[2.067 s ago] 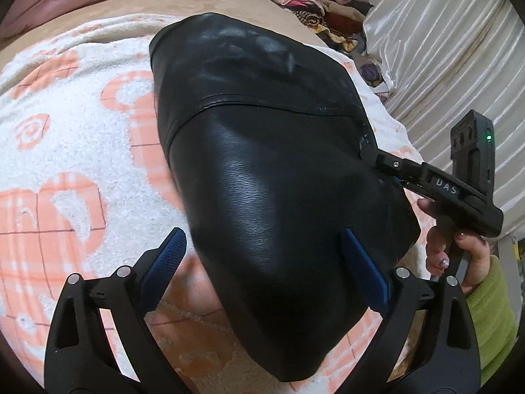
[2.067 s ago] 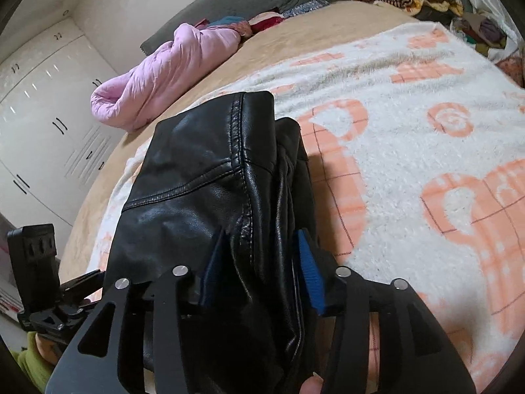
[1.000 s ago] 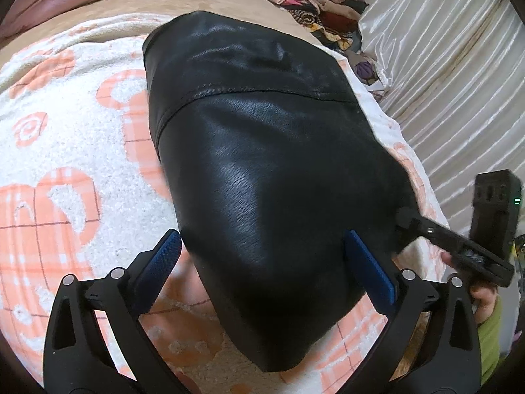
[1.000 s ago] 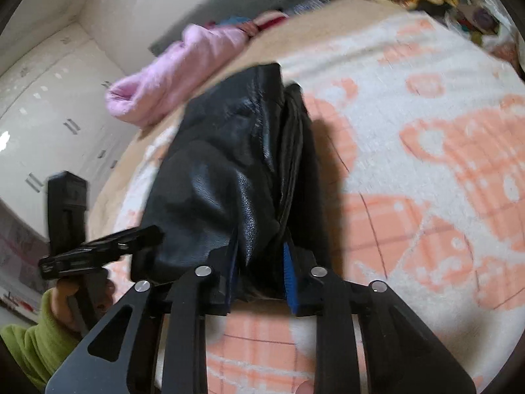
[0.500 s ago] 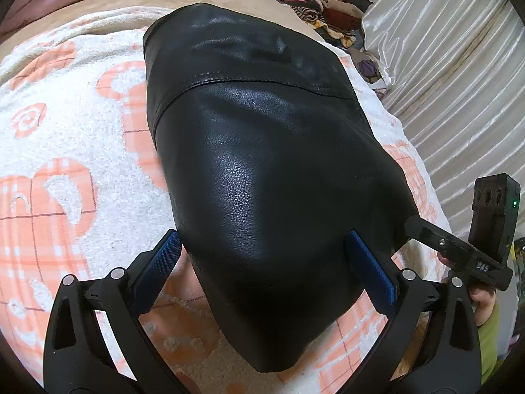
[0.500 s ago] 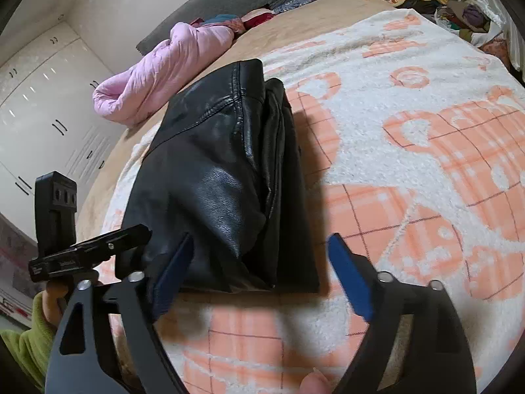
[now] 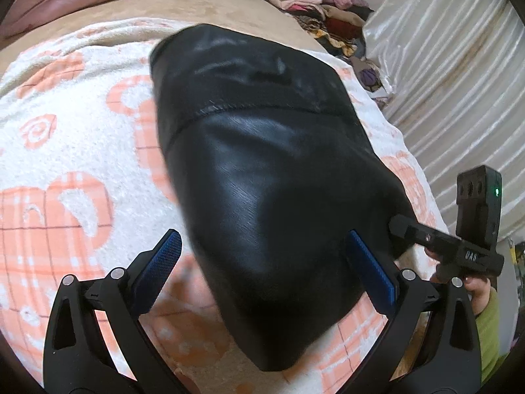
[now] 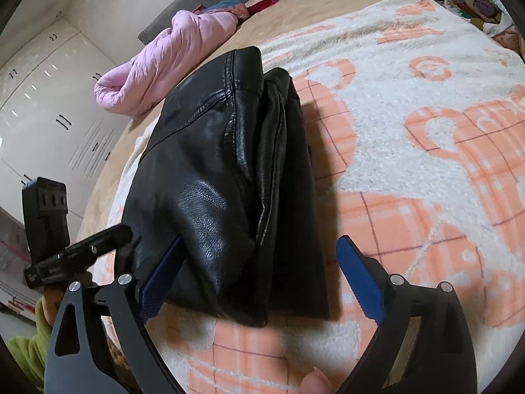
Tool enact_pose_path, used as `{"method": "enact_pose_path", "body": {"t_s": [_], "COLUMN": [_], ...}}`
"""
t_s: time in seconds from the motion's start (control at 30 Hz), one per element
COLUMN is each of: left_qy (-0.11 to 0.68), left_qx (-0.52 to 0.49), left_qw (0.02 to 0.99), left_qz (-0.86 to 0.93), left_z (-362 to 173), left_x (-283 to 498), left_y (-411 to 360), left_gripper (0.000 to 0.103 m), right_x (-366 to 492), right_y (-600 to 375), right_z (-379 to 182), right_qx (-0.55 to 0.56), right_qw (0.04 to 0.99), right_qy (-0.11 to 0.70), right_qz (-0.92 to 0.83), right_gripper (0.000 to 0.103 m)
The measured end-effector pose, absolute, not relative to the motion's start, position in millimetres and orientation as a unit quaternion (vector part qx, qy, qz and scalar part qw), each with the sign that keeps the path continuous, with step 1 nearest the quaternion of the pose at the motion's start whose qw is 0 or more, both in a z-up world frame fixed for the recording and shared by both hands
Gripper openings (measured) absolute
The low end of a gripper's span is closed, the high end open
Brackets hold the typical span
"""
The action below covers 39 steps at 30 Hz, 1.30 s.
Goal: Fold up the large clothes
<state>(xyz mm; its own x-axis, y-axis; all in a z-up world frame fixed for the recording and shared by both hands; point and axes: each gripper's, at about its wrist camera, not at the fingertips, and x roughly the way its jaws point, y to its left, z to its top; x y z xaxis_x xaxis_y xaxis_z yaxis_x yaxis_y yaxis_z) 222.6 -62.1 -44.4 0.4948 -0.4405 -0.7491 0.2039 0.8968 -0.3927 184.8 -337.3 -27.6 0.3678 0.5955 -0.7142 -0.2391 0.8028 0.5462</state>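
Both grippers, left gripper (image 7: 262, 272) and right gripper (image 8: 262, 275), sit spread and gripping nothing, straddling the folded black leather jacket (image 8: 223, 180) lying on the patterned blanket (image 8: 426, 131); risk: stiff unpinned leather likely springs open, undoing the fold.

Bed (image 8: 203, 65), tan cover, carries white fleece blanket (image 8: 410, 124) with orange plaid motifs. Folded black leather jacket (image 8: 223, 180) lies flat on blanket. Pink quilted garment (image 8: 170, 62) bunched on tan cover beyond blanket edge.
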Motion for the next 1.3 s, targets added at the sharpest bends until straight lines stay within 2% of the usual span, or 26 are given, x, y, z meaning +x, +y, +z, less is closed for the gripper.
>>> {"method": "enact_pose_path", "body": {"t_s": [0.6, 0.77, 0.83, 1.0, 1.3], "left_qy": [0.487, 0.493, 0.493, 0.494, 0.49], "left_qx": [-0.141, -0.143, -0.141, -0.139, -0.124], "left_qw": [0.842, 0.837, 0.837, 0.837, 0.845], "left_qz": [-0.183, -0.191, -0.19, -0.188, -0.174], "left_z": [-49.3, -54.2, -54.9, -54.2, -48.1], "left_x": [260.1, 262.8, 262.7, 264.6, 271.4], "left_y": [-55.7, -57.9, -57.8, -56.0, -44.4], "left_gripper": [0.094, 0.094, 0.094, 0.093, 0.093], "right_x": [183.1, 182.1, 182.3, 179.9, 169.0], "right_y": [-340.6, -340.5, -338.6, -331.7, -311.4], "right_z": [-49.3, -50.8, -53.1, -53.1, -55.2], "right_qx": [0.196, 0.198, 0.204, 0.196, 0.208], "right_qw": [0.788, 0.785, 0.778, 0.779, 0.777], "right_qy": [0.52, 0.52, 0.521, 0.521, 0.516], "right_qz": [0.265, 0.273, 0.285, 0.289, 0.295], "right_gripper": [0.091, 0.083, 0.073, 0.069, 0.068]}}
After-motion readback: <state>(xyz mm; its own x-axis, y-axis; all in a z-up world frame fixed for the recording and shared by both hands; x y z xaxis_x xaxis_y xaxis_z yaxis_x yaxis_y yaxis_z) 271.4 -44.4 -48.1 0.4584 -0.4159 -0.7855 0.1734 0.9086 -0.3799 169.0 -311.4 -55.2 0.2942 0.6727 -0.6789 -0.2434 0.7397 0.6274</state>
